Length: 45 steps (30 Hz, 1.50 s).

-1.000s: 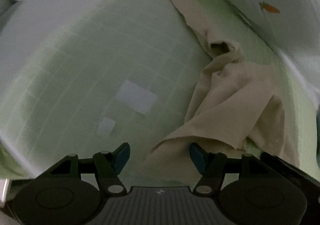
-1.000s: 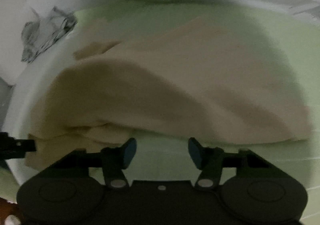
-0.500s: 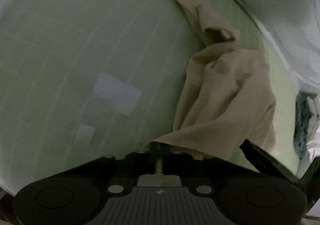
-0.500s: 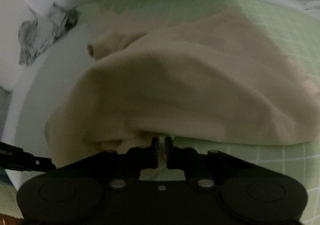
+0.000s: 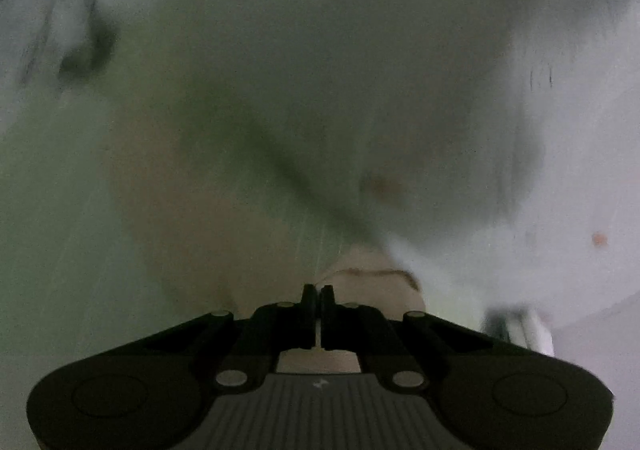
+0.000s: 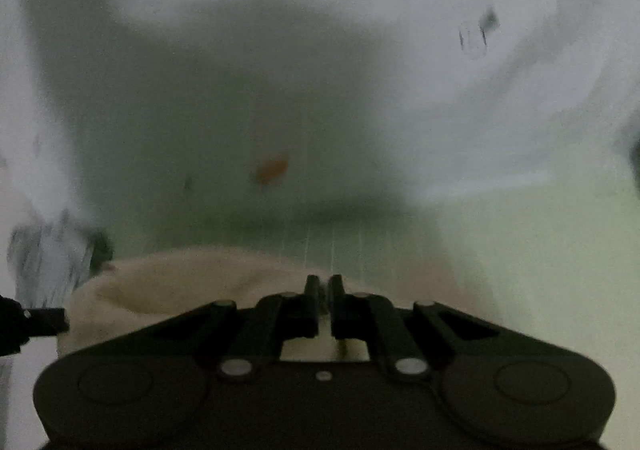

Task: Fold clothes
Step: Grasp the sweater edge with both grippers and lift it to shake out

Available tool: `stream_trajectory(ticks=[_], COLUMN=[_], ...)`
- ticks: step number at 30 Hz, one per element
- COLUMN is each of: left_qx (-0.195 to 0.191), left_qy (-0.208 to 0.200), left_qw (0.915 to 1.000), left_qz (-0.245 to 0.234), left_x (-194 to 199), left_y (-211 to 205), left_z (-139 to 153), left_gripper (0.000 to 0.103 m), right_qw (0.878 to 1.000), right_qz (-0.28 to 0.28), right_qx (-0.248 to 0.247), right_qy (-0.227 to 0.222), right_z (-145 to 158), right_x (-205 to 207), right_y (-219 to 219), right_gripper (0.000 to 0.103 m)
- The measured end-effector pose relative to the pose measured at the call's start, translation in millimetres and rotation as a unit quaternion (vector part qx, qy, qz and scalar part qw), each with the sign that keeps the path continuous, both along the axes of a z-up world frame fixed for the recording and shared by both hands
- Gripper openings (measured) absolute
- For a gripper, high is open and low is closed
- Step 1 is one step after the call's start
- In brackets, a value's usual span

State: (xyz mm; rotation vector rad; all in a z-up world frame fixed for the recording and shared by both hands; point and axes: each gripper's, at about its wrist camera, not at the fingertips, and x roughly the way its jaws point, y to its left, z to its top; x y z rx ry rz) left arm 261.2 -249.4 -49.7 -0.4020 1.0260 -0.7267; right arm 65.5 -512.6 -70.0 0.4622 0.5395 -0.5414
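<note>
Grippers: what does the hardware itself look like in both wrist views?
Both are matte black. The left gripper has two slim fingers on linkage arms with silver pivot pins, round side housings, and a ribbed grey centre plate with a small white mark. The right gripper is alike, but its centre is plain with one pale dot. No cables or sleeves visible.

No readable text, number, label or brand showed in either wrist view; both frames were heavily blurred.

The only sign-like mark was a small pale emblem (image 5: 320, 383) on the ribbed grey plate of the left gripper's body, near edge of the left view. It was too small to make out as a letter or logo.

A small orange printed motif (image 6: 272, 168) stood on the white fabric at the far side in the right view, smeared and carrying no lettering.
</note>
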Motion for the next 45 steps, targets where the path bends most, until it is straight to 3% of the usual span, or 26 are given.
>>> stream_trajectory(ticks=[2, 3, 4, 5, 7, 9, 11, 16, 18, 20, 24, 25, 27, 28, 29, 30, 34, 37, 45], left_qx=[0.02, 0.033, 0.043, 0.046, 0.052, 0.066, 0.09, 0.178, 0.181, 0.177, 0.168, 0.166, 0.161, 0.171, 0.181, 0.191, 0.179, 0.201, 0.208], left_qy=[-0.023, -0.032, -0.039, -0.041, -0.044, -0.033, -0.018, -0.049, -0.048, -0.041, -0.024, -0.02, -0.009, -0.008, -0.008, -0.008, 0.008, -0.003, -0.028], left_qw=[0.9983, 0.9967, 0.9957, 0.9957, 0.9955, 0.996, 0.9954, 0.9823, 0.9814, 0.9819, 0.9825, 0.9825, 0.9825, 0.9807, 0.9787, 0.9767, 0.9806, 0.9782, 0.9775], left_qz=[0.049, 0.067, 0.071, 0.07, 0.066, 0.05, 0.026, -0.03, -0.043, -0.055, -0.078, -0.082, -0.093, -0.095, -0.096, -0.098, -0.078, -0.054, 0.021], left_x=[25, 34, 40, 38, 34, 26, 17, -1, 4, 9, 22, 25, 26, 25, 24, 23, 20, 5, -61], left_y=[-15, -21, -25, -25, -26, -24, -29, -57, -63, -70, -88, -92, -98, -101, -103, -105, -90, -70, 21], left_z=[7, 9, 9, 5, -5, -19, -37, -66, -78, -88, -105, -108, -114, -115, -116, -118, -111, -97, -48], left_gripper=[0.003, 0.013, 0.025, 0.03, 0.043, 0.045, 0.046, 0.058, 0.059, 0.062, 0.065, 0.065, 0.061, 0.04, 0.023, 0.004, 0.004, 0.003, 0.003], right_qw=[1.0, 0.999, 0.997, 0.996, 0.995, 0.996, 0.997, 0.994, 0.993, 0.992, 0.989, 0.989, 0.989, 0.989, 0.99, 0.991, 0.994, 0.996, 0.998], right_qz=[-0.027, -0.052, -0.07, -0.078, -0.082, -0.076, -0.066, -0.045, -0.027, -0.016, -0.015, -0.017, -0.014, -0.01, -0.007, -0.005, -0.001, -0.003, -0.057], right_qx=[0.001, -0.01, -0.023, -0.041, -0.058, -0.044, -0.01, 0.088, 0.106, 0.117, 0.135, 0.139, 0.145, 0.143, 0.135, 0.126, 0.109, 0.081, 0.004], right_qy=[-0.014, -0.012, -0.009, -0.007, -0.003, 0.012, 0.033, 0.05, 0.045, 0.045, 0.051, 0.05, 0.039, 0.035, 0.034, 0.033, 0.024, 0.027, 0.036], right_z=[9, 10, 11, 10, 3, -14, -36, -83, -91, -99, -115, -119, -121, -121, -118, -115, -99, -83, -46], right_x=[24, 33, 38, 38, 32, 23, 14, 18, 27, 39, 59, 61, 61, 58, 54, 49, 22, -7, -127], right_y=[-27, -34, -38, -39, -36, -31, -27, -14, -7, 0, 7, 8, 8, 7, 10, 12, 18, 24, 43], right_gripper=[0.011, 0.019, 0.038, 0.047, 0.046, 0.047, 0.046, 0.047, 0.048, 0.056, 0.057, 0.056, 0.035, 0.016, 0.008, 0.006, 0.005, 0.005, 0.005])
